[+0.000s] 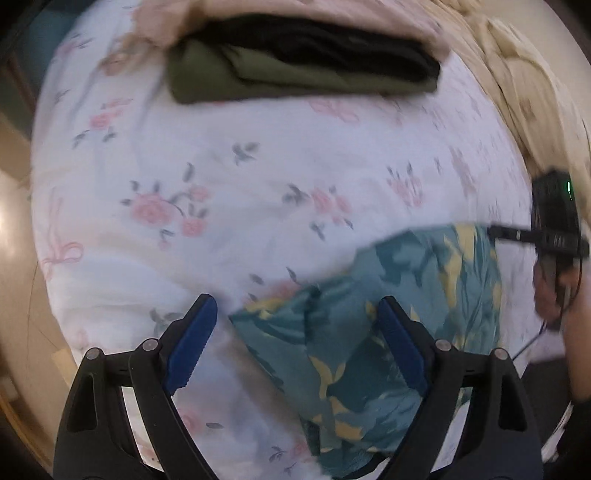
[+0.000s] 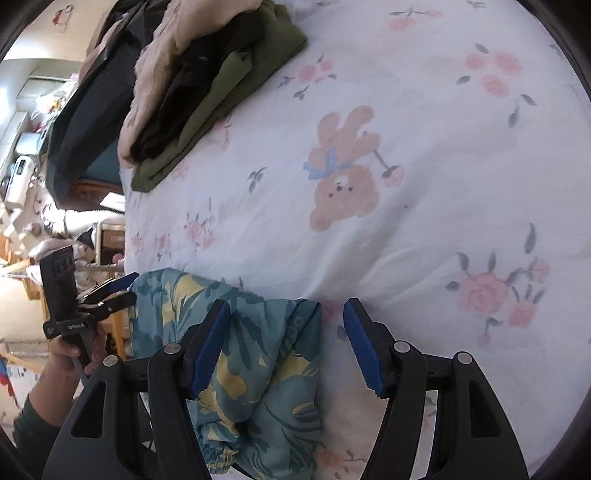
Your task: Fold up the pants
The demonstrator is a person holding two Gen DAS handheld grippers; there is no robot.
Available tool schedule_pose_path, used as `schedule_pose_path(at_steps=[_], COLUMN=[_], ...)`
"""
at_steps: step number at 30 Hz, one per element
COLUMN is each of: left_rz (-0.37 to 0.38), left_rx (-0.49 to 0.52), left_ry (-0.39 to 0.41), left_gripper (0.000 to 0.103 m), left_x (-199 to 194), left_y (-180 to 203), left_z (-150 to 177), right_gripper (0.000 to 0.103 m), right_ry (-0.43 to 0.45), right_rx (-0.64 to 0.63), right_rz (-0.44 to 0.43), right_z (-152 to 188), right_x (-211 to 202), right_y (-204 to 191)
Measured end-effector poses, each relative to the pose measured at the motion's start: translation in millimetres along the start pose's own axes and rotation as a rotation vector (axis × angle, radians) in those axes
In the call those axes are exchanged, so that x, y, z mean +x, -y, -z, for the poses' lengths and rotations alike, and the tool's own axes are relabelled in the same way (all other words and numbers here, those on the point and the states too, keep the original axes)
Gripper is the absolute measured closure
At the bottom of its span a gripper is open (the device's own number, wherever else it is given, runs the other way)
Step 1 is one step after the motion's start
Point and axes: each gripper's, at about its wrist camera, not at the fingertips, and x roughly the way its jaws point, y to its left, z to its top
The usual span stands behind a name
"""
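Note:
The teal pants with a yellow leaf print [image 1: 373, 332] lie bunched on the white floral bed sheet [image 1: 258, 166]. My left gripper [image 1: 295, 314] is open just above them, its right finger over the cloth. In the right wrist view the pants [image 2: 258, 350] lie crumpled at the near edge of the bed. My right gripper [image 2: 286, 321] is open over them, its left finger above the cloth and its right finger over bare sheet [image 2: 406, 240]. The left gripper [image 2: 110, 291] shows at the left of that view, at the pants' far end.
A stack of folded clothes, olive green [image 1: 258, 81], black [image 1: 332, 48] and pink [image 1: 295, 14], sits at the far side of the bed. It also shows in the right wrist view [image 2: 207, 85]. A beige quilt [image 1: 528, 85] lies at the right. Room clutter lies beyond the bed edge [image 2: 37, 184].

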Motion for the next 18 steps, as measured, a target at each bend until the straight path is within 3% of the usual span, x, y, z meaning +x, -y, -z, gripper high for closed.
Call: schedule_pose_path(at_steps=[2, 3, 5, 6, 7, 8, 9, 10, 13, 18], left_rz=[0.002, 0.008, 0.019, 0.027, 0.044, 0.058, 0.055, 0.045, 0.003, -0.037], left_rx=[-0.016, -0.024, -0.02, -0.015, -0.014, -0.019, -0.01, 0.015, 0.08, 0.096], left_ry=[-0.006, 0.0, 0.008, 0.01, 0.004, -0.003, 0.001, 0.011, 0.038, 0.103], left_gripper=[0.018, 0.025, 0.038, 0.055, 0.072, 0.075, 0.08, 0.093, 0.097, 0.097], left_x=[5.7, 5.9, 6.3, 5.9, 6.7, 10.0, 9.8, 7.6, 0.9, -14.0], left_y=[-2.4, -4.5, -1.3, -0.5, 0.8, 3.2, 7.0, 9.6, 19.8, 24.3], left_z=[1.7, 1.9, 0.0, -0.9, -1.0, -2.1, -1.3, -1.3, 0.0, -16.3], right_gripper=[0.036, 0.036, 0.036, 0.039, 0.046, 0.06, 0.068, 0.079, 0.095, 0.098], right_ry=[-0.011, -0.013, -0.015, -0.019, -0.015, -0.014, -0.022, -0.034, -0.033, -0.011], right_rx=[0.008, 0.011, 0.007, 0.0, -0.018, -0.044, -0.065, -0.103, -0.218, -0.309], right_rz=[-0.027, -0.037, -0.052, -0.057, -0.045, -0.031, -0.02, -0.005, 0.047, 0.107], right_z=[-0.6, -0.1, 1.8, 2.3, 2.9, 3.9, 5.4, 7.6, 14.0, -2.2], right_x=[2.7, 2.9, 4.2, 4.1, 4.5, 4.7, 6.0, 8.6, 7.9, -3.7], right_y=[2.2, 3.8, 5.7, 6.6, 4.7, 0.9, -3.1, -9.9, -27.7, -43.1])
